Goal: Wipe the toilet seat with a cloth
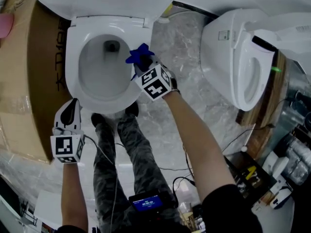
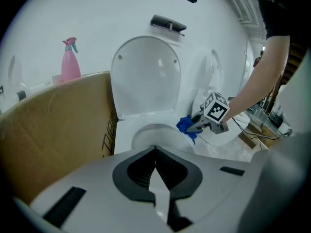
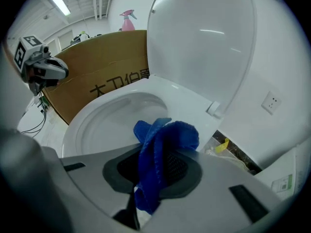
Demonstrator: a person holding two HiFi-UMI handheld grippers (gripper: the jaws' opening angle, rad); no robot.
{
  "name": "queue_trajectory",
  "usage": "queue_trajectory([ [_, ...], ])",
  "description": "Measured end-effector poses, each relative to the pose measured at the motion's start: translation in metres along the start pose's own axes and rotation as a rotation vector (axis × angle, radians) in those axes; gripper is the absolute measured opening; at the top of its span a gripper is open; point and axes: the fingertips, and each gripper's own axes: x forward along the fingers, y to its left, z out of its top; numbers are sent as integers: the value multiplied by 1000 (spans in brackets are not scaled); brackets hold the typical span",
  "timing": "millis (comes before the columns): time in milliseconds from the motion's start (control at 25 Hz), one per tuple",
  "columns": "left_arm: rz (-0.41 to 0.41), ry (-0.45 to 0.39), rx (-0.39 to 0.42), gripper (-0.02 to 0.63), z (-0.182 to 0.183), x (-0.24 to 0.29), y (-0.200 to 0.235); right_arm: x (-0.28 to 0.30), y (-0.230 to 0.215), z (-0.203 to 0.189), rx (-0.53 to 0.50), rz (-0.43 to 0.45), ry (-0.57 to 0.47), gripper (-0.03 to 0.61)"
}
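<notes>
Right claw (image 1: 140, 68) clamped on blue cloth (image 1: 139, 55) at toilet seat (image 1: 73, 57) right rim; left claw (image 1: 72, 108) closed, empty, near the seat's front-left edge.

Room's bright and pretty even, white light off a ceiling tube (image 3: 59, 3) high up left of the right gripper (image 3: 151, 173). It puts streaky glare on the raised lid (image 3: 214, 31) just past its jaws, and shadows are soft. Both gripper views bulge hard, with black corners. The cloth (image 3: 165, 135) pinched in those jaws looks fuzzy, too near the lens. Same for the grey body of the left gripper (image 2: 156, 171). The floor (image 1: 163, 147) back behind both jaws is dimmer.
</notes>
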Motion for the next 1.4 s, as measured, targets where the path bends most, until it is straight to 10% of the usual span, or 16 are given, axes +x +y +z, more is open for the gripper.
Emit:
queue_trajectory([
  [1400,-238,68,-17,11,-91,-49,-22,-9,226,-52,165,128,85,80],
])
